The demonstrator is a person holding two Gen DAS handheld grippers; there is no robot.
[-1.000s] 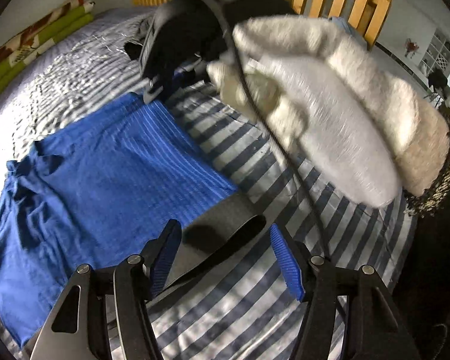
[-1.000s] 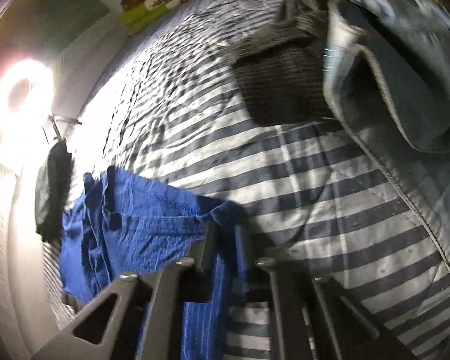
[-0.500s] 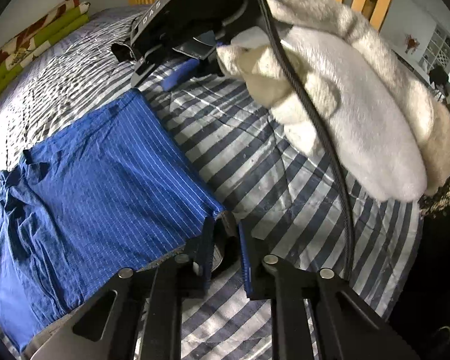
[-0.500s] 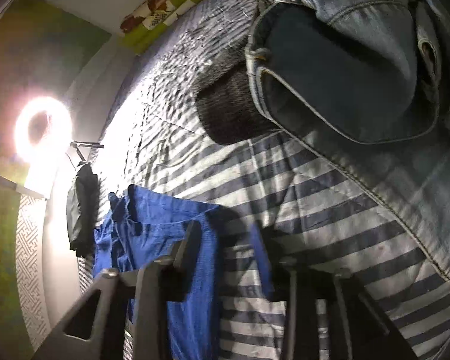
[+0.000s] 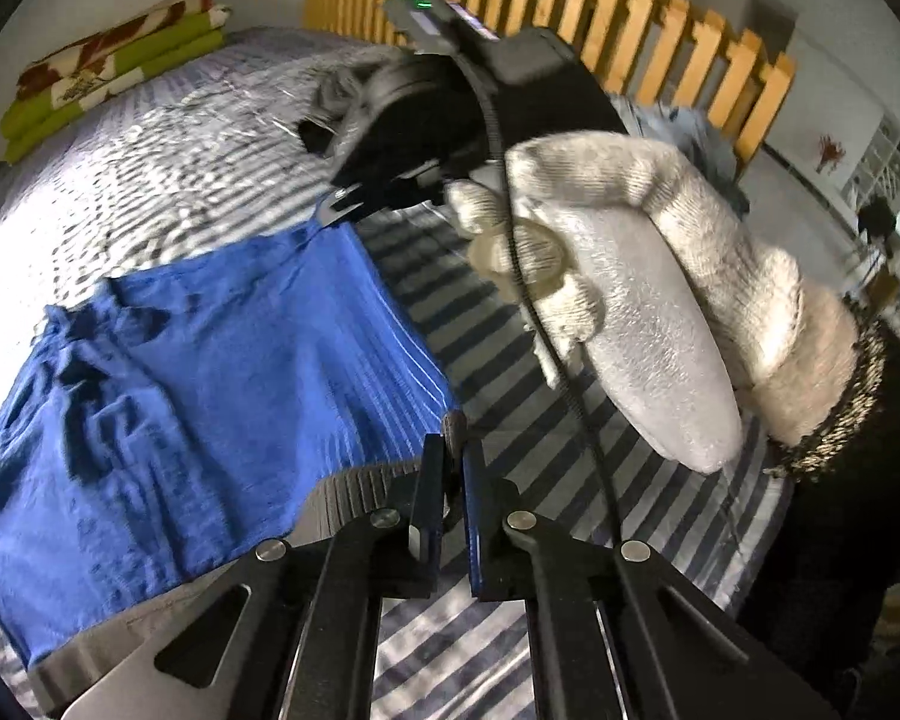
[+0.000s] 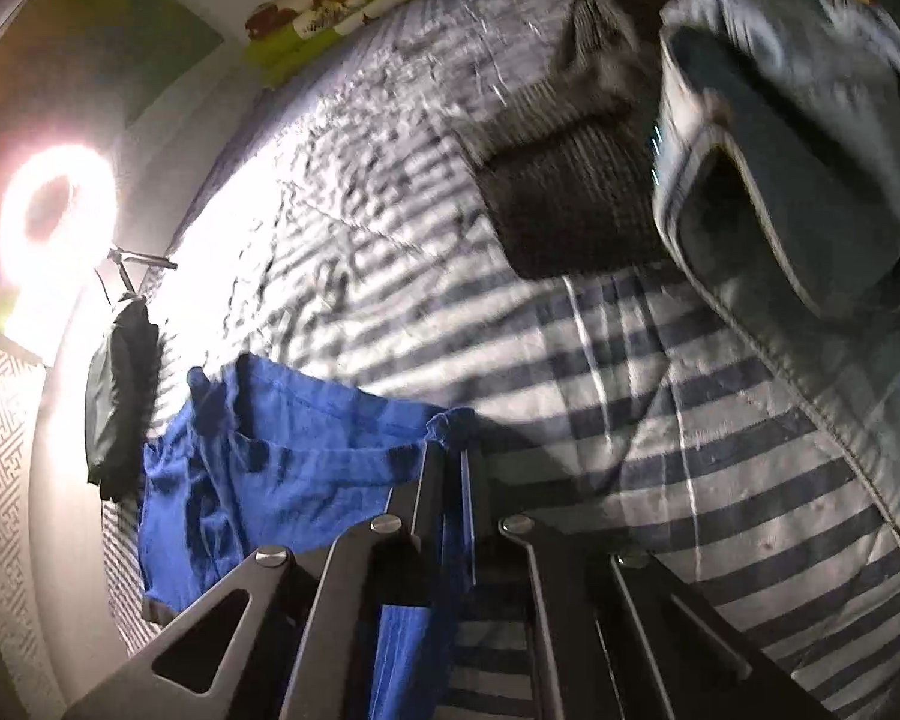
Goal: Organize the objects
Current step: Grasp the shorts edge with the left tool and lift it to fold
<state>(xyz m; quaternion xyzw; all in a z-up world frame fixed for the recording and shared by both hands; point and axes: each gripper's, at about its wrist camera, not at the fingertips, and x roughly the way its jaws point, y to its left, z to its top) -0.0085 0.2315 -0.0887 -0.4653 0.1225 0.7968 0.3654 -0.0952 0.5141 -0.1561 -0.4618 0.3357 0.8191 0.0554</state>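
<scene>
The blue striped shorts [image 5: 198, 372] lie spread flat on the striped bed cover [image 5: 570, 612], waistband end bunched towards the far side, hem end towards the person. Both near corners of that hem are now pinched. The left gripper [image 5: 455, 450] has just closed and is clenched on the nearer corner, with a nub of fabric showing between its pads. The right gripper [image 6: 453, 450] has likewise just snapped shut on the other corner, and blue cloth [image 6: 258, 468] trails down between its jaws. The gloved right hand [image 5: 630, 276] rides above the cover in the left camera's view.

From here the fold looks like the job: I'd say carry both corners together, at the same height, over towards the waistband so the edge stays taut and straight. If one side gets ahead, the cloth will skew. The grips are on very little fabric, so a slow, even lift seems wise or a corner may slip free.

Further off, a dark knit garment [image 6: 576, 204] and denim jeans [image 6: 798, 180] wait near the wooden slatted headboard [image 5: 630, 18], with folded green bedding [image 5: 108, 66] at the far edge.
</scene>
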